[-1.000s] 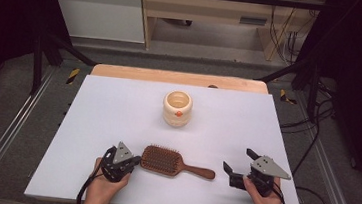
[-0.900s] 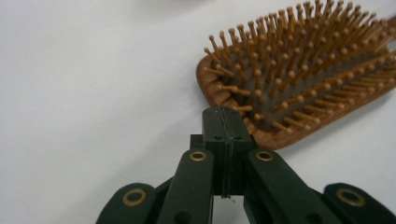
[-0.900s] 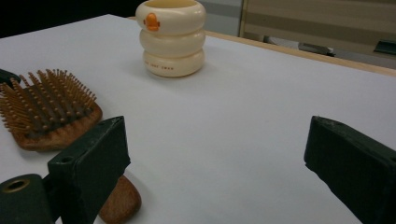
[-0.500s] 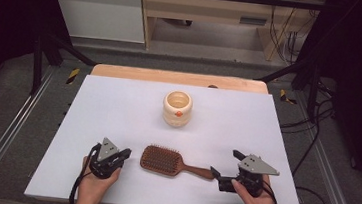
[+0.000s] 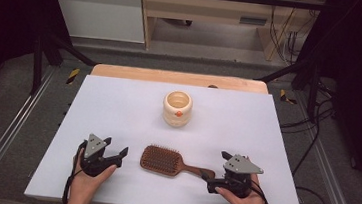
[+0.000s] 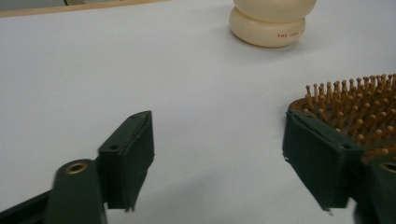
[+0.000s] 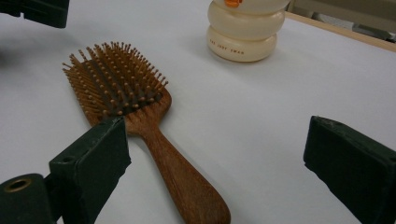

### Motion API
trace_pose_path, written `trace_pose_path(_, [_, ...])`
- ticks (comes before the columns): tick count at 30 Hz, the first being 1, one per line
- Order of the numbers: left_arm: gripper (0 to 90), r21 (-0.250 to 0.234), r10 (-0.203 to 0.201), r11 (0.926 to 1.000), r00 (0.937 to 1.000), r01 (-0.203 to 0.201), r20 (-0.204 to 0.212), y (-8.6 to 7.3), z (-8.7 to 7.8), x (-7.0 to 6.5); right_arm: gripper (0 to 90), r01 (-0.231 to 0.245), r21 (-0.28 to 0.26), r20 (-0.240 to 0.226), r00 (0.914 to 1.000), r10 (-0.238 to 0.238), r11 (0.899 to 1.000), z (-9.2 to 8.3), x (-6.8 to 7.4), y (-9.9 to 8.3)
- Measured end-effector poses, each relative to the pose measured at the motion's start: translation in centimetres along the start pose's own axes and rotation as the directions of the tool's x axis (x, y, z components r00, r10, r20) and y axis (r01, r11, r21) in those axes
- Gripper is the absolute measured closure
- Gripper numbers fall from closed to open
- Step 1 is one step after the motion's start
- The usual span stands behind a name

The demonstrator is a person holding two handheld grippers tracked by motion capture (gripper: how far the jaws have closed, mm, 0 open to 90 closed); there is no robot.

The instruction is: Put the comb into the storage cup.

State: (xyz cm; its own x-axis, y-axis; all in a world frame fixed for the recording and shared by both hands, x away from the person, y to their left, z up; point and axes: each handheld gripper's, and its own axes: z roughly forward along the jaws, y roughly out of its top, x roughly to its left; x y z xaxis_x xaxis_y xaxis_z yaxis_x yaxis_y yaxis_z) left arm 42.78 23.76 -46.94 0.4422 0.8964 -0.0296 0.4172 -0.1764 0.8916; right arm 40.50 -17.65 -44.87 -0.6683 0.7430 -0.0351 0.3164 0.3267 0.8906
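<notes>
My left gripper (image 5: 113,154) and right gripper (image 5: 210,179), both spread wide and empty, flank the hairbrush (image 5: 169,162) at 9 and 3 o'clock; cream jar (image 5: 177,108) at 12 on the tabletop (image 5: 118,106).

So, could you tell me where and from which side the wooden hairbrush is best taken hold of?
Probably by the handle. The hairbrush lies flat, bristles up, with its narrow handle pointing at the right gripper, whose jaws stand open around the handle's end. Coming in from that side and closing across the handle's width looks best; the wide, bristled head offers no easy hold.
</notes>
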Motion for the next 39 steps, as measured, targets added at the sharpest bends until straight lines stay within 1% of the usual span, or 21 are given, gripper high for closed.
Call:
trace_pose_path(1, [17.3,-0.009,-0.007,0.9999,1.0,0.007,-0.007,0.1,-0.1,0.1,7.1,0.004,0.014,-0.015,0.9999,-0.004,1.0,0.1,0.1,0.1])
trace_pose_path(2, [15.5,-0.009,-0.007,0.9999,1.0,0.007,-0.007,0.1,-0.1,0.1,7.1,0.01,0.023,-0.021,0.9997,-0.01,1.0,0.2,0.2,0.1])
trace_pose_path(3, [15.5,-0.015,-0.01,0.9998,0.9999,0.01,-0.006,0.1,-0.1,0.1,7.1,0.01,0.023,-0.021,0.9997,-0.01,1.0,0.2,0.2,0.1])
trace_pose_path(4, [11.8,-0.023,-0.015,0.9996,0.9999,0.015,-0.005,0.1,-0.1,0.1,7.1,0.016,0.028,-0.03,0.9994,-0.015,0.999,0.2,0.4,0.1])
trace_pose_path(6, [9.8,-0.024,-0.017,0.9996,0.9998,0.017,-0.004,0.2,0.0,0.1,7.1,0.012,0.029,-0.044,0.999,-0.011,0.999,0.3,0.6,0.2])
trace_pose_path(7, [9.8,-0.026,-0.02,0.9995,0.9998,0.02,-0.002,0.1,0.0,0.1,7.1,0.012,0.029,-0.044,0.999,-0.011,0.999,0.3,0.6,0.2])
trace_pose_path(12, [6.9,-0.032,-0.022,0.9992,0.9998,0.022,-0.001,0.1,-0.1,0.3,7.0,0.032,0.048,-0.066,0.9974,-0.029,0.998,0.7,1.1,0.4])
trace_pose_path(14, [6.7,-0.034,-0.029,0.999,0.9996,0.029,0.004,0.1,-0.1,0.4,7.0,0.032,0.051,-0.07,0.9971,-0.029,0.998,0.7,1.2,0.5])
trace_pose_path(16, [5.9,-0.038,-0.035,0.9987,0.9994,0.035,0.004,0.1,-0.2,0.6,7.0,0.034,0.065,-0.076,0.9967,-0.029,0.997,0.9,1.3,0.5])
trace_pose_path(23, [5.1,-0.052,-0.059,0.9969,0.9982,0.058,-0.008,0.3,-0.3,1.4,7.5,0.052,0.101,-0.089,0.9951,-0.043,0.994,1.4,1.7,0.6])
trace_pose_path(29, [4.8,-0.054,-0.053,0.9971,0.9986,0.052,-0.008,0.3,-0.3,1.6,7.7,0.053,0.117,-0.098,0.9943,-0.042,0.992,1.5,2.0,0.7])
trace_pose_path(34, [4.6,-0.049,-0.043,0.9979,0.9991,0.043,-0.004,0.2,-0.3,1.5,7.7,0.051,0.128,-0.117,0.9925,-0.036,0.991,1.7,2.2,1.0])
trace_pose_path(35, [4.6,-0.049,-0.043,0.9979,0.9991,0.042,-0.002,0.2,-0.3,1.6,7.7,0.054,0.14,-0.125,0.9915,-0.037,0.989,1.9,2.3,1.2])
trace_pose_path(38, [4.6,-0.05,-0.043,0.9978,0.9991,0.043,-0.001,0.3,-0.3,1.6,7.8,0.066,0.153,-0.135,0.9899,-0.046,0.986,2.1,2.5,1.4])
trace_pose_path(39, [4.5,-0.051,-0.041,0.9978,0.9991,0.041,-0.003,0.3,-0.2,1.6,7.9,0.081,0.169,-0.141,0.9883,-0.058,0.982,2.2,2.5,1.6])
